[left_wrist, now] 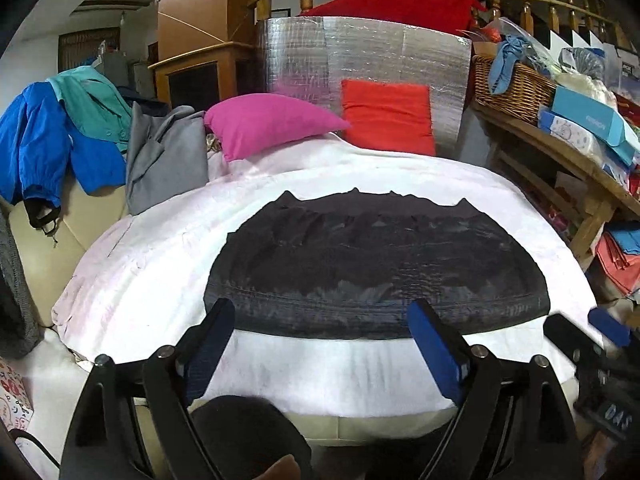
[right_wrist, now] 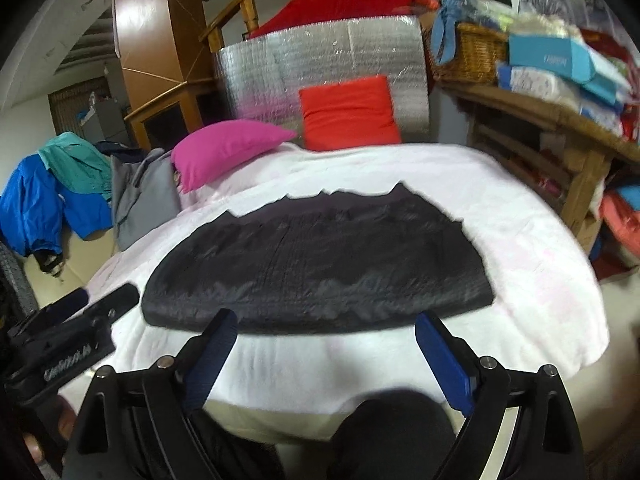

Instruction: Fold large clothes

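A dark grey garment [left_wrist: 376,264] lies folded flat into a wide band on the white blanket [left_wrist: 160,256], also seen in the right wrist view as the garment [right_wrist: 316,264] on the blanket [right_wrist: 520,240]. My left gripper [left_wrist: 322,316] hovers over the near edge of the garment, open, with nothing between its blue pads [left_wrist: 434,344]. My right gripper [right_wrist: 326,330] is open and empty too, just short of the garment's near edge. Each gripper shows in the other's view: the right gripper [left_wrist: 588,326] at the right, the left gripper [right_wrist: 106,300] at the left.
A pink pillow [left_wrist: 268,124] and a red cushion [left_wrist: 388,116] lean at the far end against a silver foil panel [left_wrist: 360,52]. Blue, teal and grey clothes [left_wrist: 96,140] are piled on the left. A wooden shelf [left_wrist: 560,148] with a basket and boxes stands on the right.
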Demonstrator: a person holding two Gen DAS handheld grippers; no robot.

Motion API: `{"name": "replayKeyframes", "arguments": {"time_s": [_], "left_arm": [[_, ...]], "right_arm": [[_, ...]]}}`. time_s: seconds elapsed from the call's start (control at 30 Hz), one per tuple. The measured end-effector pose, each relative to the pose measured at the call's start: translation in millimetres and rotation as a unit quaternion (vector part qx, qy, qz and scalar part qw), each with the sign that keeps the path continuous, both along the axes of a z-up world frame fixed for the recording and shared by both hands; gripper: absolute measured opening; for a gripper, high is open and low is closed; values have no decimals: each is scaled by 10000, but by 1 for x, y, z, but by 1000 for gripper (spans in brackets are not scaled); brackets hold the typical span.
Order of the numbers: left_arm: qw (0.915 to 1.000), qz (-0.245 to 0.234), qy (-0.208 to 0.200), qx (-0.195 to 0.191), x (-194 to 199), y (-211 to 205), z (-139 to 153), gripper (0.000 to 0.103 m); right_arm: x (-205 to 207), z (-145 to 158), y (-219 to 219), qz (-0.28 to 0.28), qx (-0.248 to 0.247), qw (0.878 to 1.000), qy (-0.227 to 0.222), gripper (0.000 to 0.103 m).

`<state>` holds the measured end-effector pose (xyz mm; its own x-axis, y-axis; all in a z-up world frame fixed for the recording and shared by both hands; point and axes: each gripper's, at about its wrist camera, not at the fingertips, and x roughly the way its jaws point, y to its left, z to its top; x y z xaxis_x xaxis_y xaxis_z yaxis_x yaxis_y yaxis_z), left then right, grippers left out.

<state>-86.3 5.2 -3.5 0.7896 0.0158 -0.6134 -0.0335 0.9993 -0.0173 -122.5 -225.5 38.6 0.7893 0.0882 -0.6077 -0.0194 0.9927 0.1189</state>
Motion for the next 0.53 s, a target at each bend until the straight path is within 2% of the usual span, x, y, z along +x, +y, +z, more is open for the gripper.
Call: {"name": "replayKeyframes", "arguments": {"time_s": [0.07,0.27,0.53], "left_arm": [[10000,-4,9,-3,-1,-3,-1,94],[9999,-35,108,-25,0,-4,-8,96],[10000,-11,32,-41,-3,-3,-8,96]], "right_arm": [[3,3,-1,-70,-97,9999,-34,93],[21,-10,-2,-148,-269,9991,307,93],[20,-12,2,-125,-371,9988,308,93]]}}
